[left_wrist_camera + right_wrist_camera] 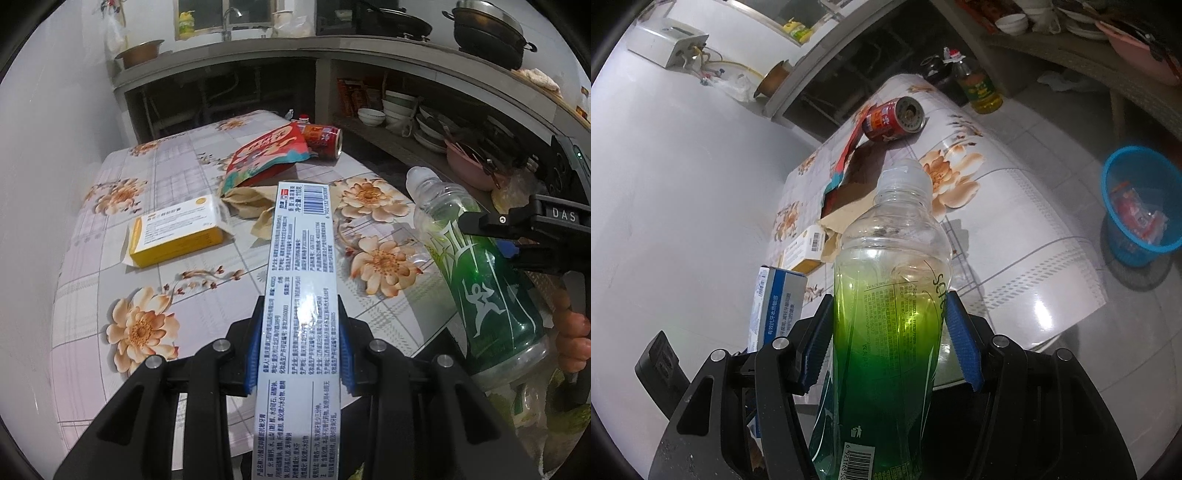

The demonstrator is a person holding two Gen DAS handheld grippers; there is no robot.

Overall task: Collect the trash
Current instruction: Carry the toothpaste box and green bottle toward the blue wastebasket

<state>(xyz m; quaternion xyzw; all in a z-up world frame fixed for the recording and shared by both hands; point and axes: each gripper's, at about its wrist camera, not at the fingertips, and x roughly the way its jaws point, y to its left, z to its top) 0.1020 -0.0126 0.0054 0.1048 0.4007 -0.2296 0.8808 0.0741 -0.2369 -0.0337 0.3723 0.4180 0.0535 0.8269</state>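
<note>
**Trash in both grippers, more on the table**

Trash lies spread over your table (122, 295), the floral-clothed one that fills most of the left wrist view. Off its far side, in the right wrist view, a blue basket (1115, 236) stands on the floor with red wrappers inside.

Your right gripper (890, 332) is clamped on the plastic bottle (886, 280), blue pads pressed to both sides of its green label, cap pointing away from you. Your left gripper (299, 339) is closed on the long toothpaste box (301, 258), which juts forward over the table with its barcode end farthest out.

On the cloth, a red snack bag (269, 155) lies against a red can (323, 138) tipped on its side. Crumpled brown paper (247, 201) sits just in front of the bag. A yellow-and-white box (177, 232) rests to the left, apart from them.
</note>
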